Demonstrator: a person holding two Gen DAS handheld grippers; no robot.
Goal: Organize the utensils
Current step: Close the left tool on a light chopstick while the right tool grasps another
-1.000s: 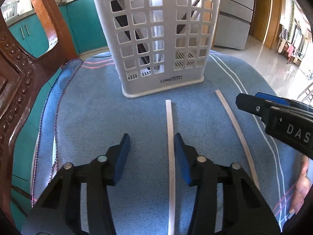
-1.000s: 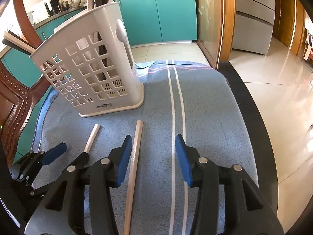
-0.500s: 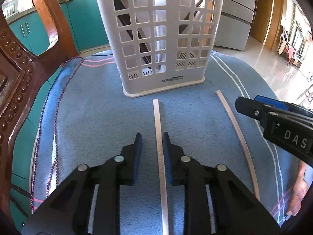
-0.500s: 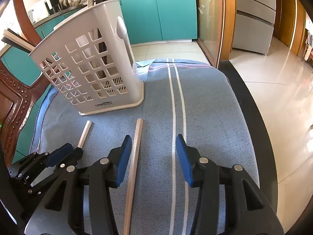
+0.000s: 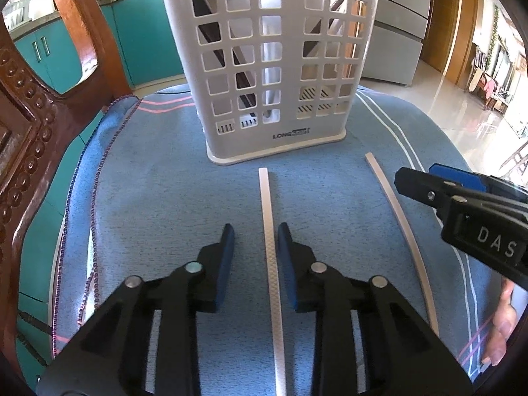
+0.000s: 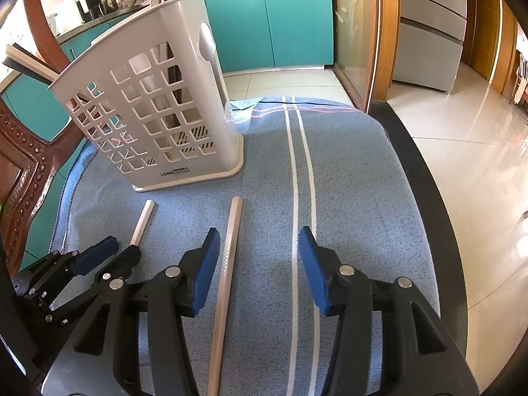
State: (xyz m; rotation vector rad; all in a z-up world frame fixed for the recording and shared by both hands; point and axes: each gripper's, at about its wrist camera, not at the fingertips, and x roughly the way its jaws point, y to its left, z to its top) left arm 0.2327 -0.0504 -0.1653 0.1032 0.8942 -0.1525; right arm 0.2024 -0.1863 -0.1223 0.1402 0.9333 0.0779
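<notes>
My left gripper [image 5: 255, 236] sits low over the blue towel [image 5: 158, 198] with its jaws part-way open, a narrow gap between the blue pads, and a pale chopstick [image 5: 271, 247] runs straight through that gap; it lies close to the right pad, and I cannot tell whether that pad touches it, but nothing is clamped. The stick lies flat on the cloth, its far tip just short of the base of the white utensil basket [image 5: 274, 66], which stands upright ahead of me with dark and pale utensils showing through its grid wall. My right gripper [image 6: 259, 241] is spread wide and holds nothing; the second chopstick [image 6: 227, 264] lies on the towel inside the opening, close beside its left pad and pointing toward the basket. From that camera I see the left gripper low on the left with the first chopstick's tip poking out beyond it. A carved wooden chair back [image 5: 29, 125] rises at the left edge, and teal cabinets [image 6: 297, 16] stand behind.
</notes>
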